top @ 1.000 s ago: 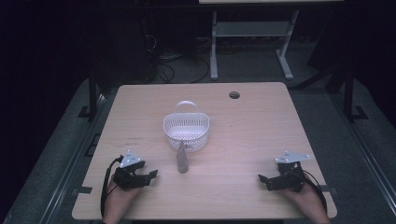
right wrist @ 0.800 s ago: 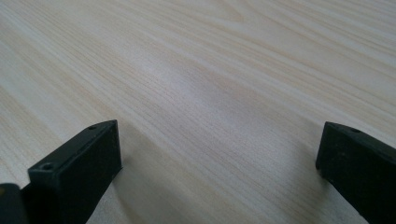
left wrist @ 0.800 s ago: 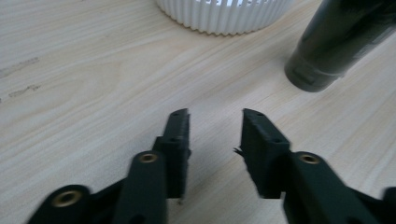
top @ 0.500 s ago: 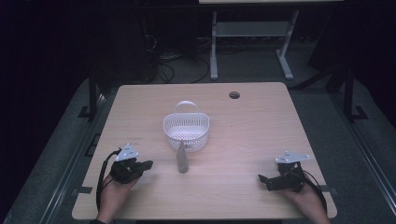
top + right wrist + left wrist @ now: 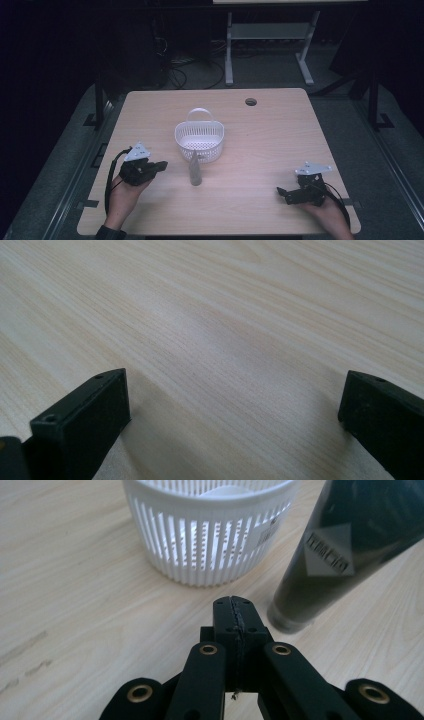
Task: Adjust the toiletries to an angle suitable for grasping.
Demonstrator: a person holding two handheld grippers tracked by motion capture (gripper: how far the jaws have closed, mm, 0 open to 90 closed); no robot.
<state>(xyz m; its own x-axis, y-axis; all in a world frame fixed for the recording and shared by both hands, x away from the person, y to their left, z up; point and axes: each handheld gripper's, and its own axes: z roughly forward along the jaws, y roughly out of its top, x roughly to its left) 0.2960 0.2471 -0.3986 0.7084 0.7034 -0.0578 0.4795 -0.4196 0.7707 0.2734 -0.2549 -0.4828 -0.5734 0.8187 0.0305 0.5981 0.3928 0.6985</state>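
The pale wooden counter (image 5: 270, 145) stands in a dark room. My left gripper (image 5: 159, 164) has its jaws pressed together on nothing, pointing at the dark tube (image 5: 194, 170) that stands upright just in front of the white basket (image 5: 199, 136). My right gripper (image 5: 281, 190) rests with jaws wide apart, empty.

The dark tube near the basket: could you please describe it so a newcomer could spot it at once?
On the wooden table, find the white slotted basket at the centre. Just in front of it stands the dark tube, cap down, narrowing upward: the only dark, slender upright thing there.
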